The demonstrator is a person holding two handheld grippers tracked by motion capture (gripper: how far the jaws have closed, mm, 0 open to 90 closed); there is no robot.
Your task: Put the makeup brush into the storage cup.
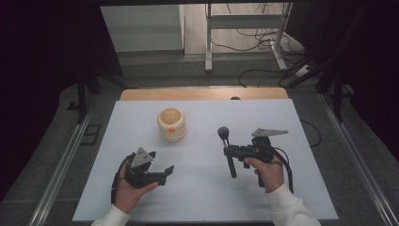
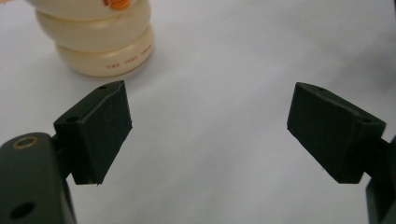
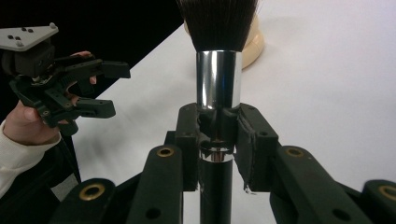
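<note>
Nearest the high camera, two white sleeves (image 1: 111, 217) are seen entering from the bottom edge, each hand wrapped around a gripper above the table (image 1: 197, 207).

To the left of the brush (image 1: 227, 150), the left gripper (image 1: 168, 172) is held low over the white tabletop, a grey plate (image 1: 140, 157) on its top. Its jaws are spread wide apart with nothing between them; in the left gripper view the bare white surface is seen in the gap, and one black pad (image 2: 100, 133) is seen on each side.

Beyond the left gripper, and up and to the left of the brush, a cream pot (image 1: 171, 124) is set upright on the table. An orange spot is seen on its front, and small lettering on its base ring in the left gripper view (image 2: 105, 46). It is well apart from both grippers.

The brush is clamped by the right gripper (image 1: 229, 151), whose jaws are closed on the handle just below the silver ferrule (image 3: 218, 79). The dark bristle head is turned away from the person, toward the pot, and the black handle points back toward the person. In the right gripper view, the bristles are seen overlapping the pot (image 3: 254, 44) behind them.

To the right of the brush, the right hand (image 1: 267, 170) is closed around the gripper's body.
</note>
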